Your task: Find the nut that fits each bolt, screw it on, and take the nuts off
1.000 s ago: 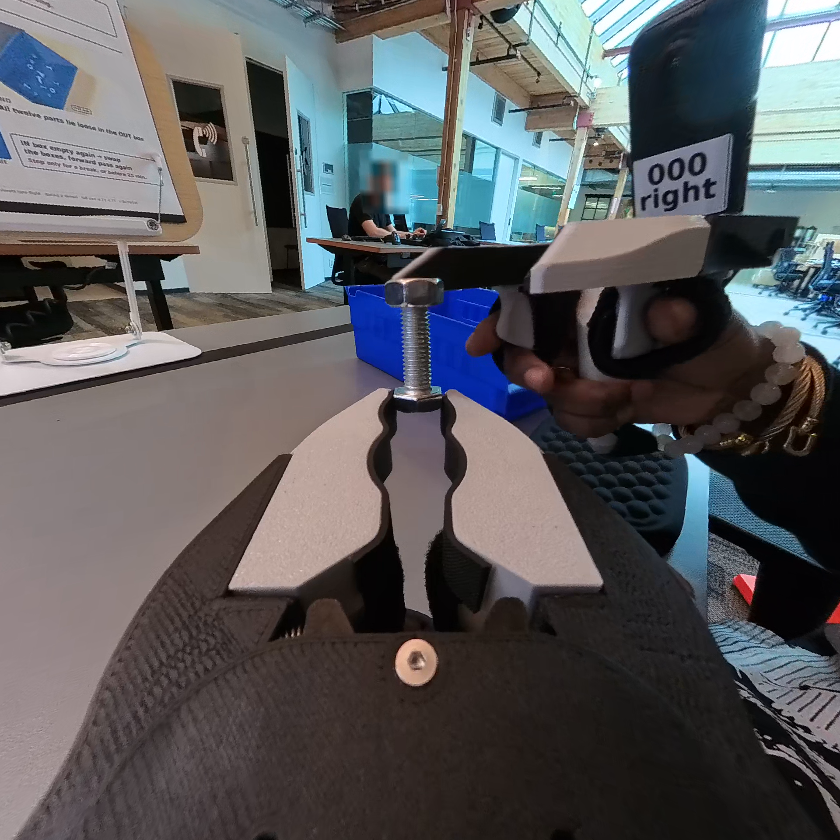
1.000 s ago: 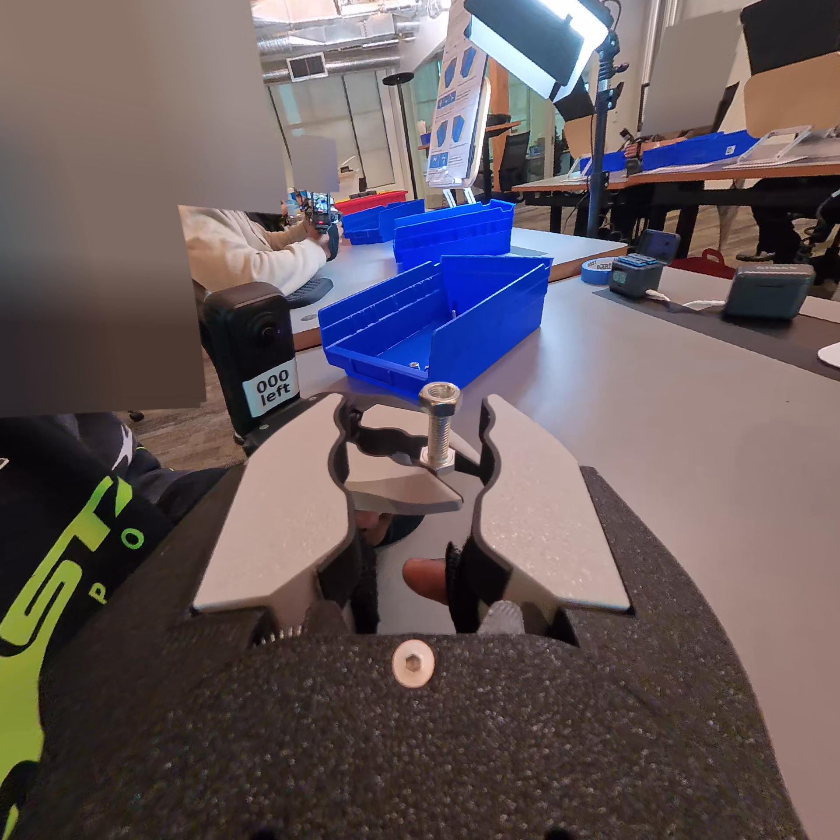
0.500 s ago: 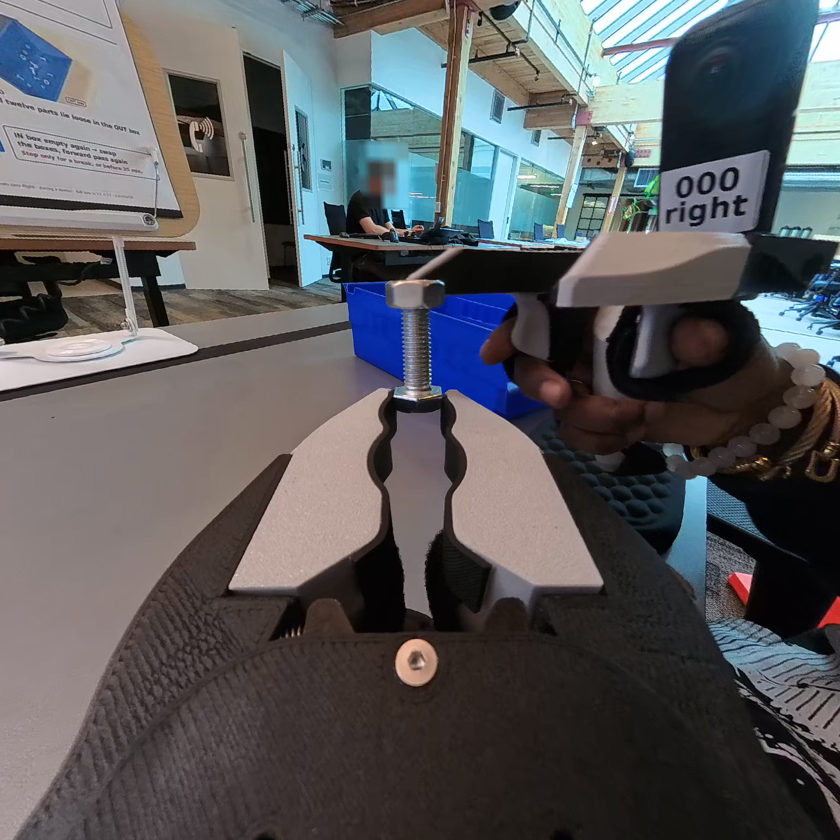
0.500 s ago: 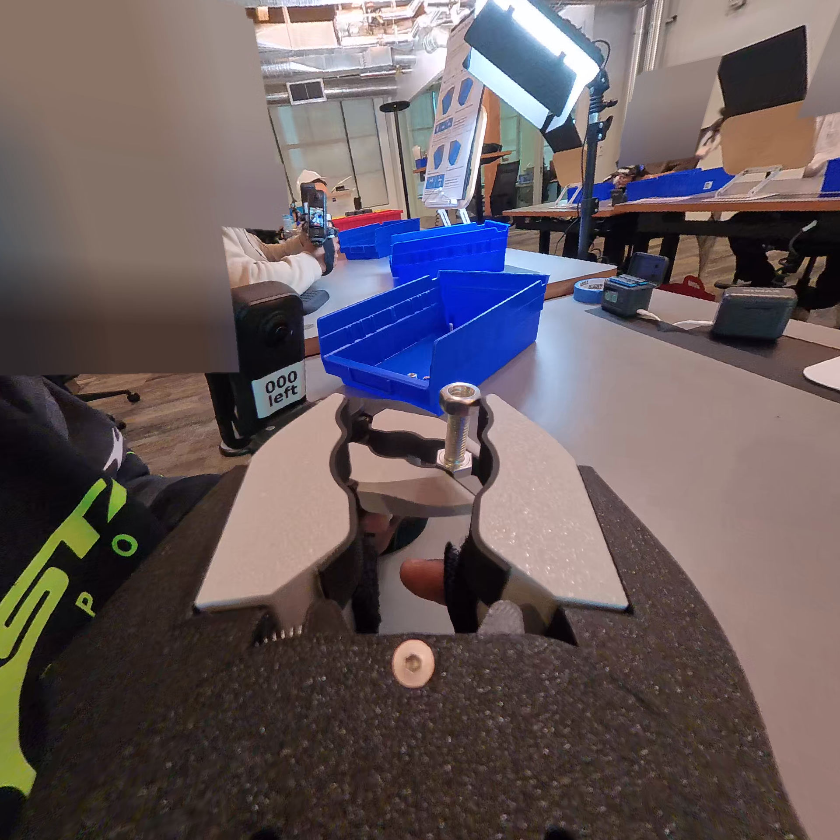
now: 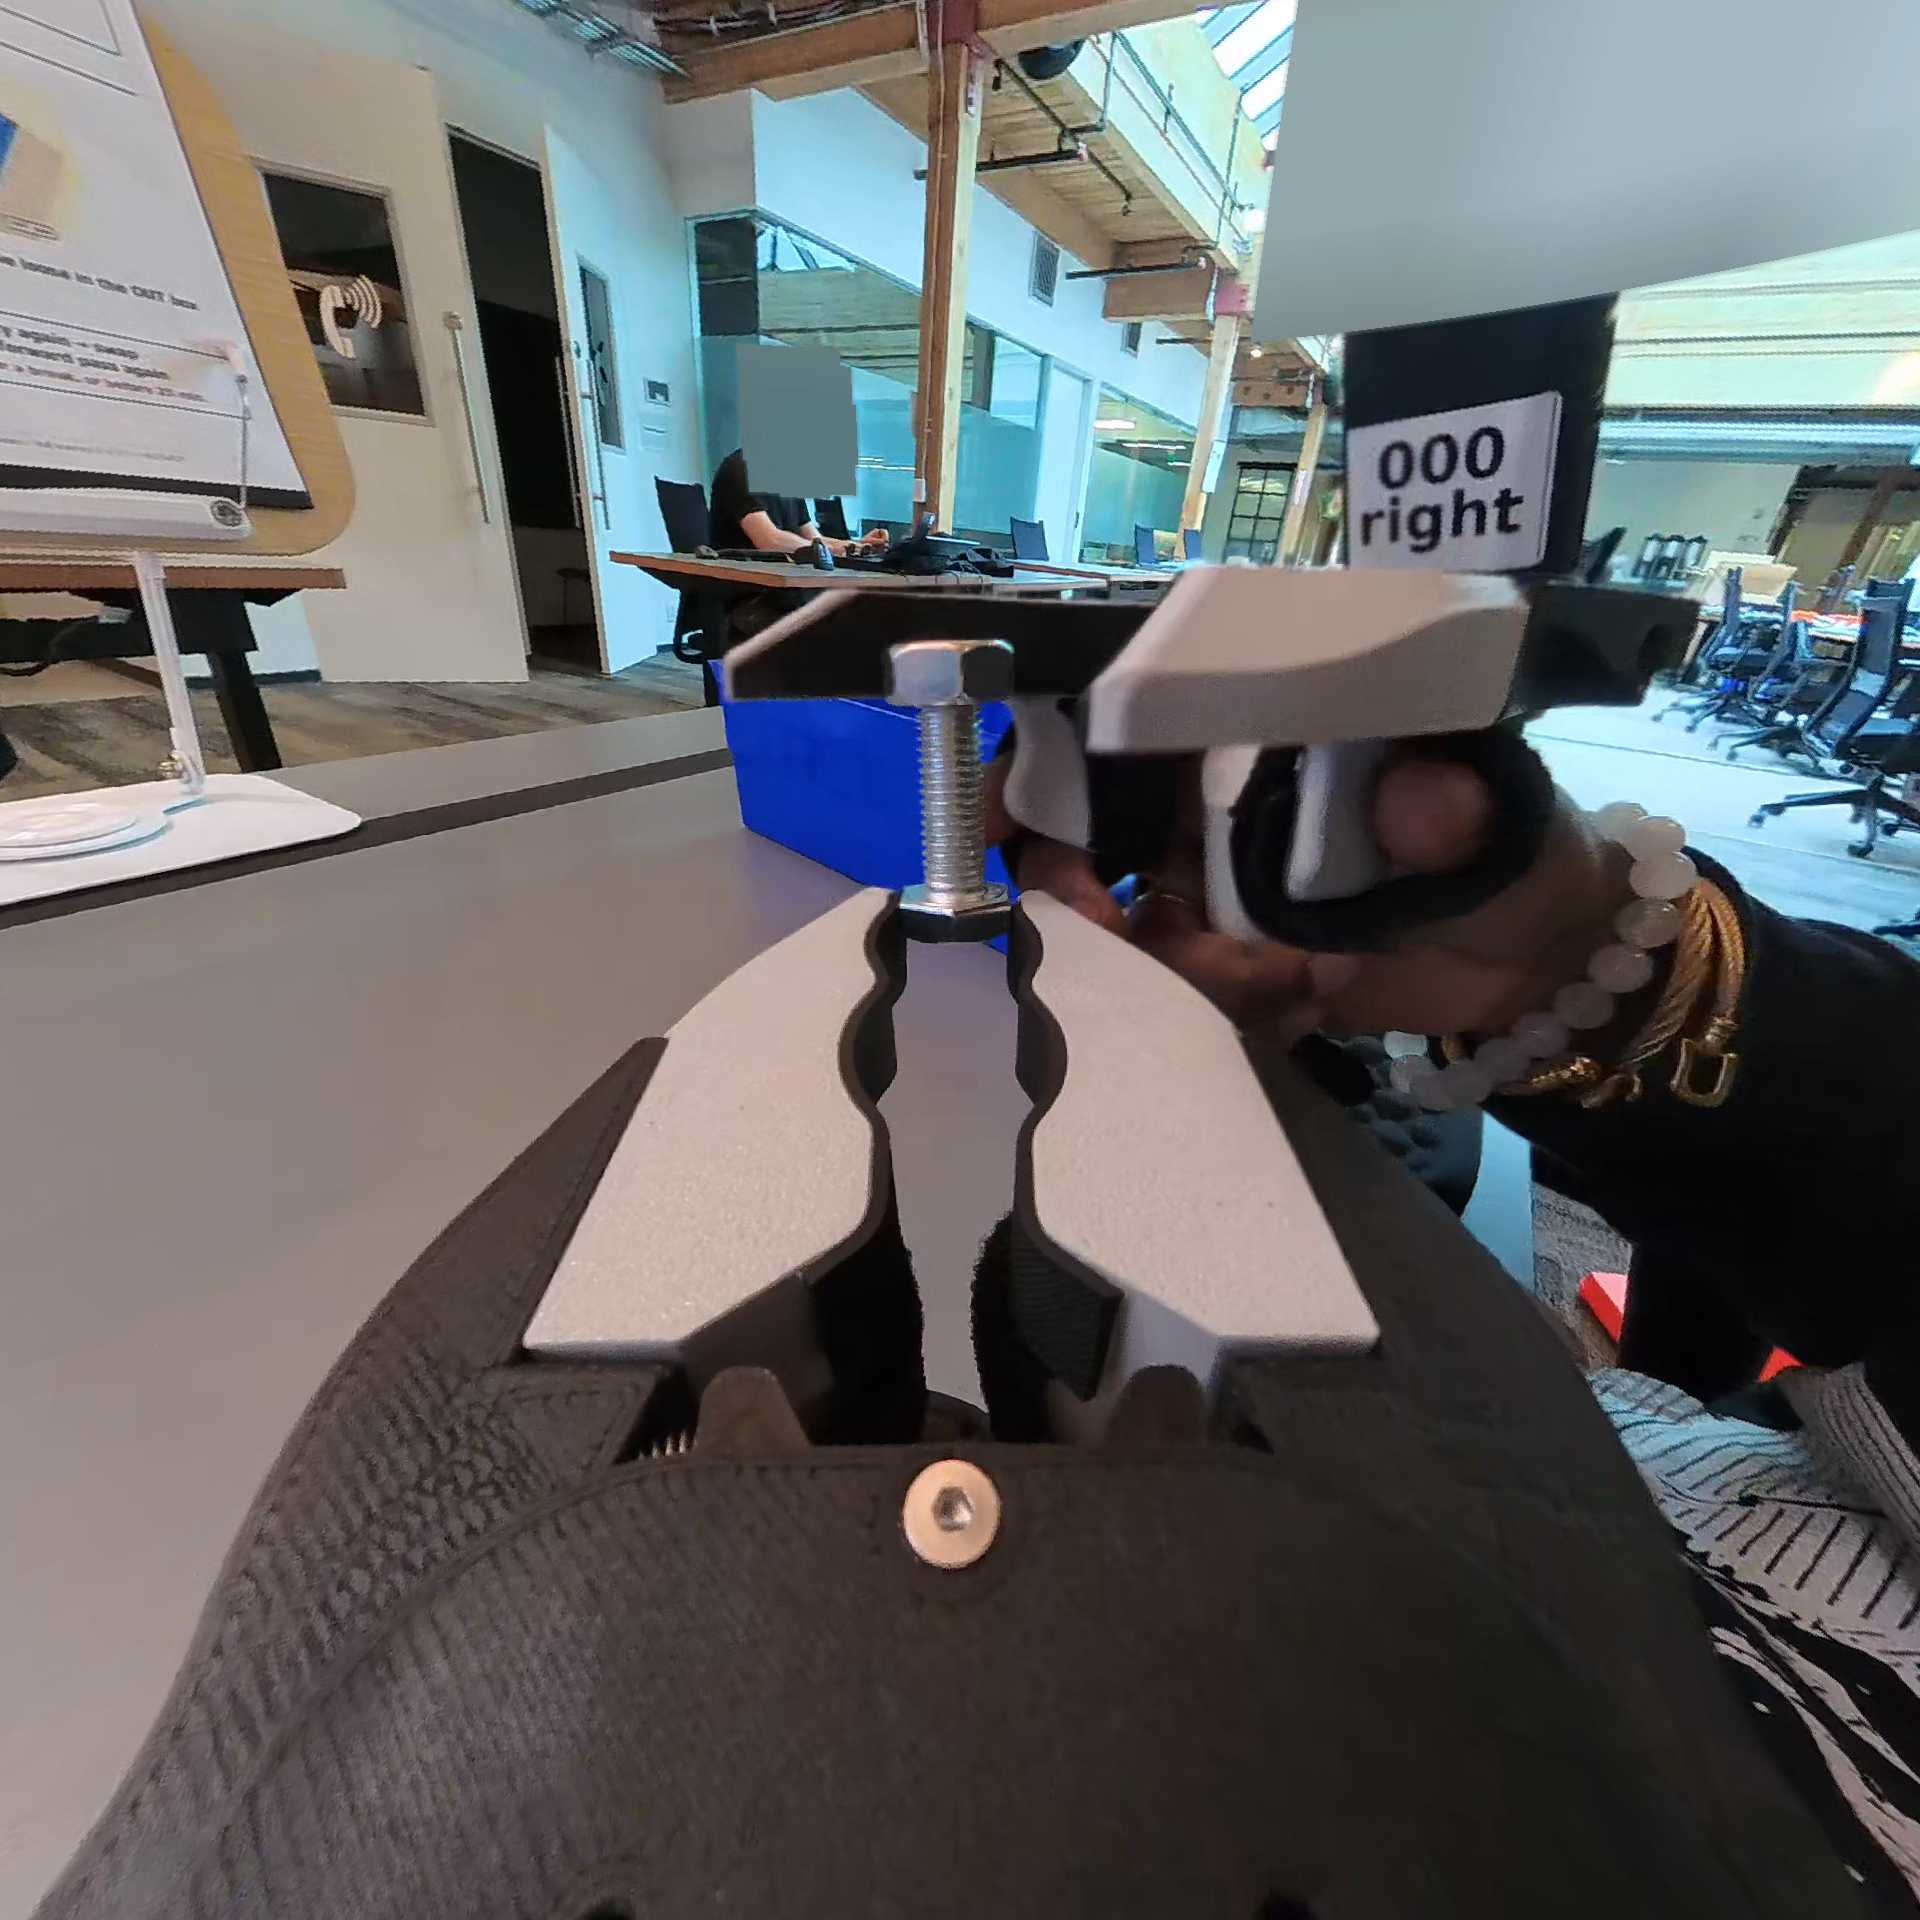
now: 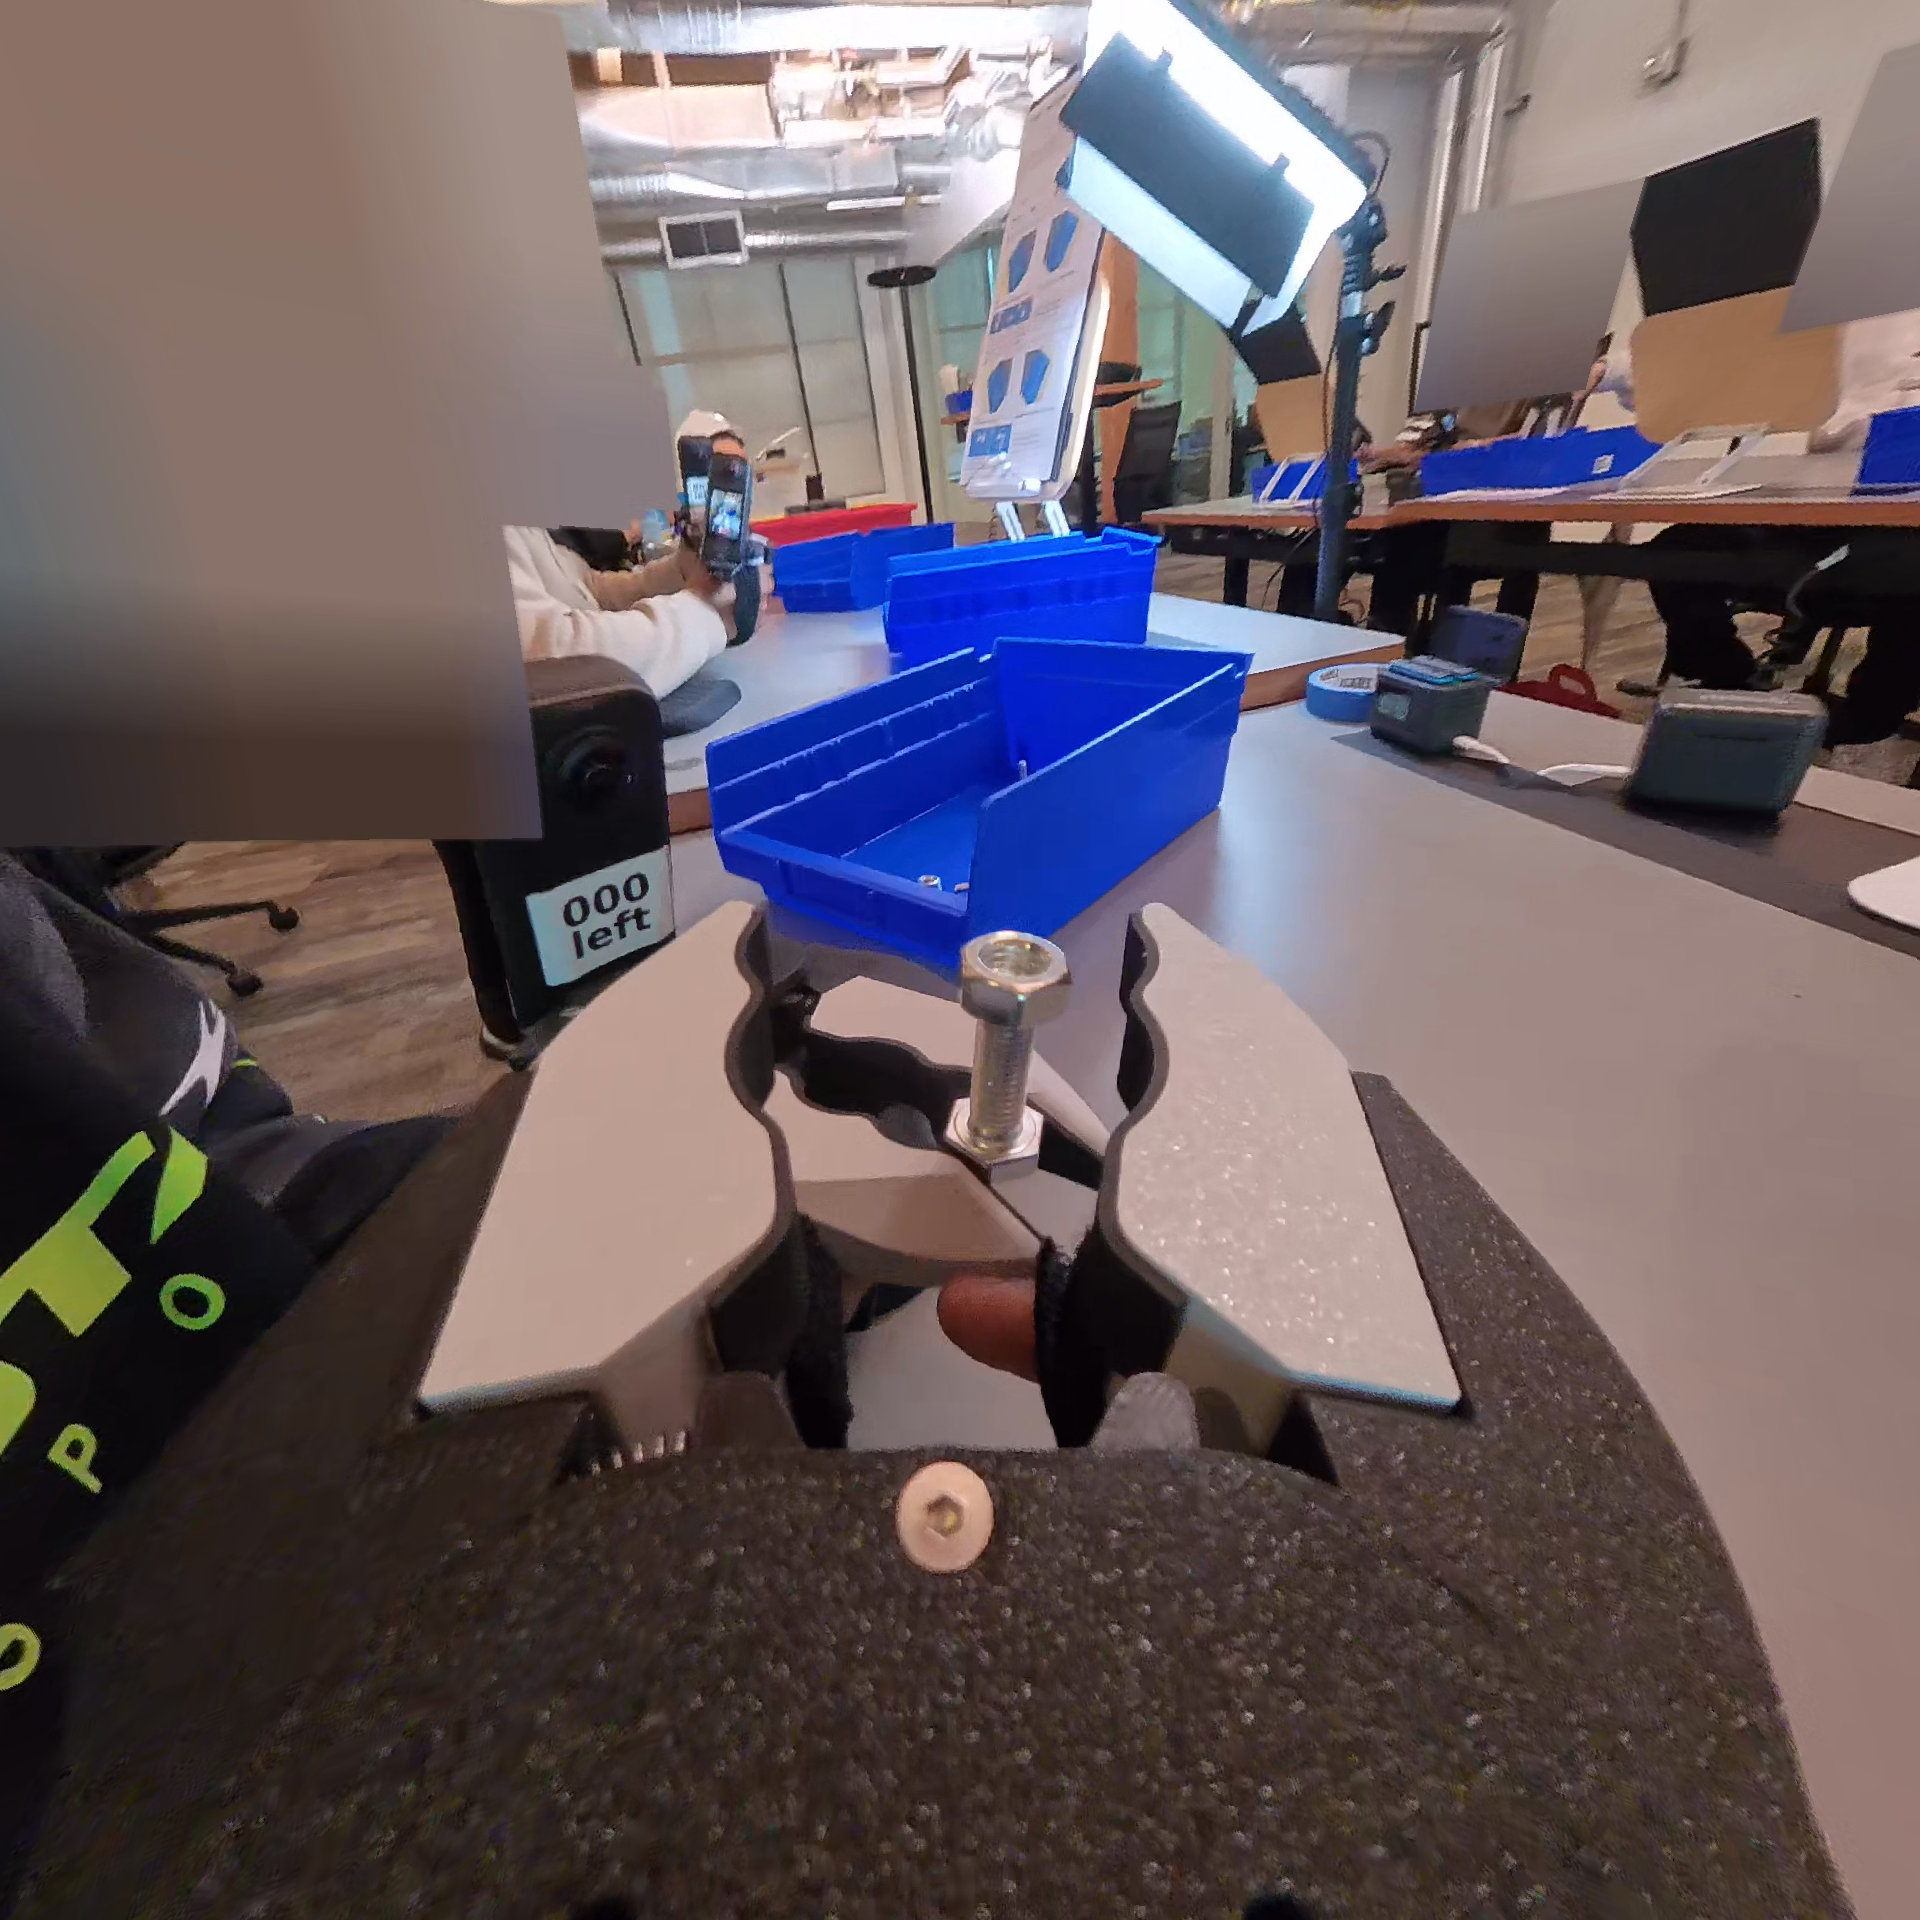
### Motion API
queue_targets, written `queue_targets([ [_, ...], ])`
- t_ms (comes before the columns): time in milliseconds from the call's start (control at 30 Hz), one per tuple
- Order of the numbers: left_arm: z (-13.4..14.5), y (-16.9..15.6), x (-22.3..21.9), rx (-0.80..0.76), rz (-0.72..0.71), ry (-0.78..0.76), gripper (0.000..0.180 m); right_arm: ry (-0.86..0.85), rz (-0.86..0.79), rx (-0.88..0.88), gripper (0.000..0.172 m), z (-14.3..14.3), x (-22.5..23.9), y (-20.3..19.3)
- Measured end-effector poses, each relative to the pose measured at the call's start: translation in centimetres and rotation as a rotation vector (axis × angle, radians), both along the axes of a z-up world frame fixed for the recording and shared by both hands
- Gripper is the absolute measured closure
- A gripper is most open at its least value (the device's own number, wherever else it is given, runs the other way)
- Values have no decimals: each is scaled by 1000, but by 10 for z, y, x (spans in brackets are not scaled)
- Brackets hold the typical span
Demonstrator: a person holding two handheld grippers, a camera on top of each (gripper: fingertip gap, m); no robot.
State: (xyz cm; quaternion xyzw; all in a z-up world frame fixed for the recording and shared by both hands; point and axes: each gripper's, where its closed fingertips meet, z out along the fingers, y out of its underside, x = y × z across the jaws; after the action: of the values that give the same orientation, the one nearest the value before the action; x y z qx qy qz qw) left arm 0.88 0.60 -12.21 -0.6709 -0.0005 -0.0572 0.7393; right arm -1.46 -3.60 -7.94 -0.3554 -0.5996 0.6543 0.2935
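Note:
A silver bolt (image 5: 951, 790) stands upright, head up, with a hex nut (image 5: 954, 902) threaded near its lower end. My left gripper (image 5: 954, 925) is shut on the nut and both pads press its sides. My right gripper (image 5: 810, 660) comes in from the right, level with the bolt head. In the right wrist view the right gripper (image 6: 940, 935) is open. The bolt (image 6: 1003, 1060) stands between its fingers with a gap on each side. The nut (image 6: 992, 1143) sits in the left gripper's fingers (image 6: 894, 1184) below.
A blue bin (image 6: 1091, 790) with a few small metal parts stands on the grey table (image 6: 1507, 1039) just behind the bolt, and it also shows in the left wrist view (image 5: 831, 769). A tape roll (image 6: 1340, 691) and grey devices (image 6: 1725, 748) lie at the back right. A sign stand (image 5: 156, 436) is at the far left. Tip to tip, the grippers are about 6 cm apart.
My right gripper's jaws have opened wider around the bolt head. My left gripper has kept its hold on the nut, and the bolt stays upright.

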Motion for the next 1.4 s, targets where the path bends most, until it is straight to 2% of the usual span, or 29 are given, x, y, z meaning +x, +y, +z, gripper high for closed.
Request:
queue_targets([
  [233,-2,0,1,-8,-11,2,162,-11,21,53,115,-4,1,-7],
  [600,-1,0,0,-3,-3,-10,162,12,-68,39,115,-3,22,4],
  [633,-1,0,0,-2,-2,-10,162,13,-75,37,117,-2,26,5],
  [700,-1,-1,-2,2,-3,-23,162,30,-44,30,139,-1,35,3],
  [733,-1,-1,-2,3,-6,-29,162,36,-23,18,143,1,40,1],
  [833,-1,-1,-1,3,-7,-23,162,48,-56,-3,141,2,40,8],
  [1000,-1,0,1,-1,-17,-16,162,31,-94,-53,114,1,23,14],
  [1067,-2,0,2,-2,-21,-17,162,21,-84,-61,109,1,17,12],
  [1400,-2,0,4,0,-29,-6,162,-62,-6,-13,110,-5,1,-10],
])
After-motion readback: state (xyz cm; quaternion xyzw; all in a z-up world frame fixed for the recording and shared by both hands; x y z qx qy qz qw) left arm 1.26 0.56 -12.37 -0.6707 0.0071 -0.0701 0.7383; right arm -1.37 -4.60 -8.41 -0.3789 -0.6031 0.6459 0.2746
